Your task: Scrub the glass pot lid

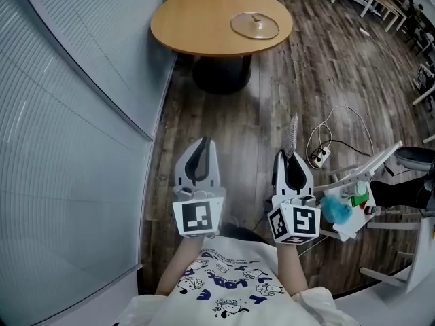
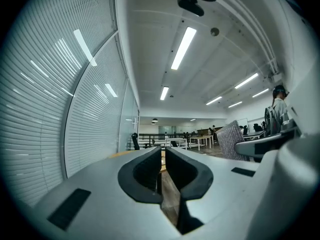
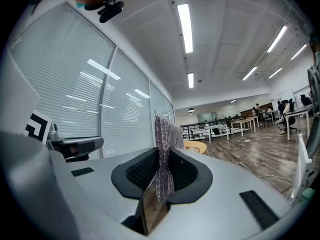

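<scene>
Head view puts us, by our judgement, at approach: glass pot lid [image 1: 255,26] on the bench [image 1: 197,29] at 12 o'clock, well apart; next we close in, right gripper [image 1: 291,156] jaws clamping the scouring pad [image 1: 293,133], left gripper [image 1: 198,145] jaws closed, empty.

My right gripper [image 1: 291,156] is hiding the scrubbing pad's [image 3: 167,129] lower end between its jaws, while the pad is blocking most of the tabletop [image 3: 196,146] in the right gripper view.
</scene>
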Demonstrator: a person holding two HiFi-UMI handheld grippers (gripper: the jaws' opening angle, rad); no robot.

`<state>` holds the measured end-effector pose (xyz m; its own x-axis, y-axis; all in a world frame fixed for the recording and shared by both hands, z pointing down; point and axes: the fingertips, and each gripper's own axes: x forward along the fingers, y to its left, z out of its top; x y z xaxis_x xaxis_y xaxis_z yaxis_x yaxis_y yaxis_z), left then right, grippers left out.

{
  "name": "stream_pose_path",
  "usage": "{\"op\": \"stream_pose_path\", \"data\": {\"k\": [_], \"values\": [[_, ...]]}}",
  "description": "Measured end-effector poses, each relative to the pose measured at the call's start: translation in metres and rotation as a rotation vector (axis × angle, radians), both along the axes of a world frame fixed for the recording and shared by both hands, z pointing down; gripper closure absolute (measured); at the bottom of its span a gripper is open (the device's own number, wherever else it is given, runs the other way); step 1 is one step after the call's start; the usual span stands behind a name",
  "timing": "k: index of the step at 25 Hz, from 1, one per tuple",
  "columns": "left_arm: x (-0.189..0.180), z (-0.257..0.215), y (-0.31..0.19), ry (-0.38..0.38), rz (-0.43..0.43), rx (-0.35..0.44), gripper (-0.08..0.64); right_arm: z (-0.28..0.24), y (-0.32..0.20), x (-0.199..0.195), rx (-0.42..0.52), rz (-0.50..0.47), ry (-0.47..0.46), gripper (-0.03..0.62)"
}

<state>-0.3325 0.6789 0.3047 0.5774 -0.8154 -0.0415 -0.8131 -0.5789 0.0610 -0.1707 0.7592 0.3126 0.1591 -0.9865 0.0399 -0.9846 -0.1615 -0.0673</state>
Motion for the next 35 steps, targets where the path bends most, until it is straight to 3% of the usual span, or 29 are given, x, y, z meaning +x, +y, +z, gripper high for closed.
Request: {"op": "stream_pose_path", "data": {"k": [15,35], "values": [[0.029,0.010,-0.034,-0.022,-0.016,-0.013,0.529,0.013,-0.033,0.033,-0.022,-0.007,-0.035,0.517],[0.076,0.000,-0.216,-0.001,0.074,-0.008,0.529,0.002,-0.204,0.070,-0.024,0.067,-0.011,0.517]]}}
